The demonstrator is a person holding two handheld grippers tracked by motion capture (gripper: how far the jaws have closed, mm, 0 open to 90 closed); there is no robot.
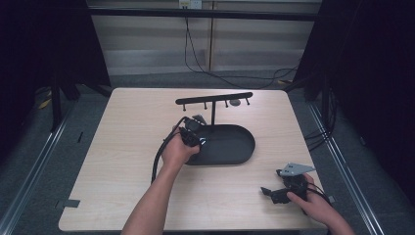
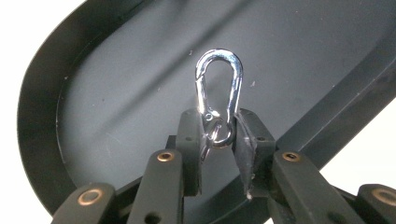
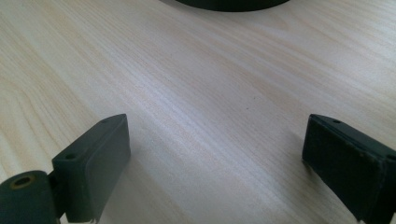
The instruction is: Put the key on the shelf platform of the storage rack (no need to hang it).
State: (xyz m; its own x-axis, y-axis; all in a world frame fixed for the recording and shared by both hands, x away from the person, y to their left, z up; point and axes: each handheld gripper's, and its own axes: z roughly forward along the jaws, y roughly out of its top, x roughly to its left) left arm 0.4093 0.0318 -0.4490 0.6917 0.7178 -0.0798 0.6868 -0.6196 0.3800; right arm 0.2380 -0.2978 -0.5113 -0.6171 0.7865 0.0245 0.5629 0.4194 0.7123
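One shiny clip is being pinched tight in the left tool, above the black tray. Next, I think, it needs hanging on the rack. The right tool is resting wide open on the desk.

A shiny silver carabiner with bright highlights sits against the matte black oval tray, both grippers' jaws are flat black with small brass-coloured rivets, the table is pale wood with fine straight grain, and the hook stand is black.
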